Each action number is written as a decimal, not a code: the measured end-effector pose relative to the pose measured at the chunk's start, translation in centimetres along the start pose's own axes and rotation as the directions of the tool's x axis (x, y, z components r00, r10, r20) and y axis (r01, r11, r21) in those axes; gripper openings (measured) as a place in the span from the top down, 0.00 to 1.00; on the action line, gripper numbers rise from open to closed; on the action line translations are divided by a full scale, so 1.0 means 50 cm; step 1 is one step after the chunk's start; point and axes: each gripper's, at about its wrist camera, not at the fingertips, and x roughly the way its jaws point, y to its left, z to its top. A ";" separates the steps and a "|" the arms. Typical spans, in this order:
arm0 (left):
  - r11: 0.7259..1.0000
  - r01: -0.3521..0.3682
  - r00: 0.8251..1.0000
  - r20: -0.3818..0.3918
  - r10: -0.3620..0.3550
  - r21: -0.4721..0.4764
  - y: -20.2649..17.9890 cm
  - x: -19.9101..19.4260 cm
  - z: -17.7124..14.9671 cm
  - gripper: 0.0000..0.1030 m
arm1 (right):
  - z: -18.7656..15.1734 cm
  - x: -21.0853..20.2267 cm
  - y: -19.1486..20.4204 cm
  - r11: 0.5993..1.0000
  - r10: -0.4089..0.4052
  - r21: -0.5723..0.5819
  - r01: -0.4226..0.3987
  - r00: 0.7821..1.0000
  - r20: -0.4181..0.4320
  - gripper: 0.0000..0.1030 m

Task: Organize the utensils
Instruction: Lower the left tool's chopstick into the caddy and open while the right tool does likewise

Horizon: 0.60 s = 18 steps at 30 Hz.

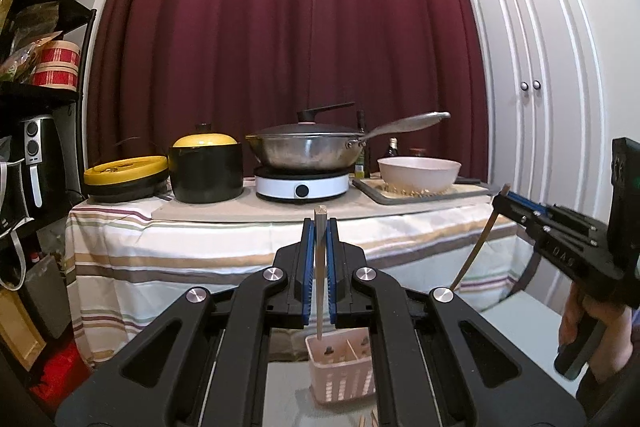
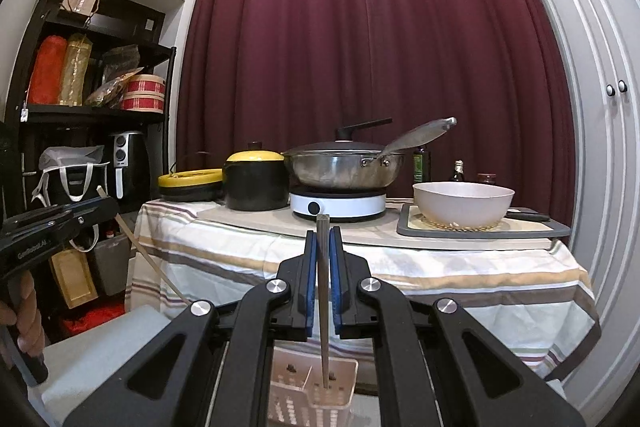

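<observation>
In the left wrist view my left gripper (image 1: 320, 225) is shut on a wooden chopstick (image 1: 320, 287) that hangs upright, its lower tip just above a pink slotted utensil basket (image 1: 340, 375). In the right wrist view my right gripper (image 2: 324, 233) is shut on a second chopstick (image 2: 323, 307), whose tip reaches into the right compartment of the same basket (image 2: 312, 391). Each view also shows the other gripper at its side: the right gripper (image 1: 503, 201) with its slanting chopstick (image 1: 478, 247), and the left gripper (image 2: 110, 205) with its chopstick (image 2: 148, 259). A hand (image 1: 592, 323) grasps the right gripper's handle.
Beyond the basket stands a table with a striped cloth (image 1: 200, 247), carrying a yellow-lidded pot (image 1: 206, 167), a wok (image 1: 308, 147) on an induction hob (image 1: 300, 187) and a white bowl (image 1: 418, 173) on a tray. Dark shelves (image 1: 36, 99) stand left, white cupboard doors (image 1: 536, 87) right.
</observation>
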 end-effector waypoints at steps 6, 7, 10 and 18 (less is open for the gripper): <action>0.999 -0.010 1.000 -0.007 0.009 -0.040 -0.006 0.065 -0.037 0.94 | -0.042 0.058 -0.010 1.000 -0.020 0.023 0.020 0.999 -0.031 0.93; 0.999 -0.009 1.000 -0.008 0.008 -0.049 -0.007 0.075 -0.048 0.94 | -0.057 0.070 -0.011 0.999 -0.024 0.027 0.026 0.999 -0.048 0.93; 0.999 -0.028 1.000 -0.006 0.028 -0.036 -0.017 0.088 -0.073 0.94 | -0.097 0.097 -0.013 0.999 -0.030 0.034 0.033 0.995 -0.095 0.93; 0.999 -0.019 0.999 0.034 0.021 -0.048 -0.018 0.065 -0.064 0.94 | -0.146 0.121 -0.029 0.997 -0.034 0.057 0.044 0.988 -0.154 0.93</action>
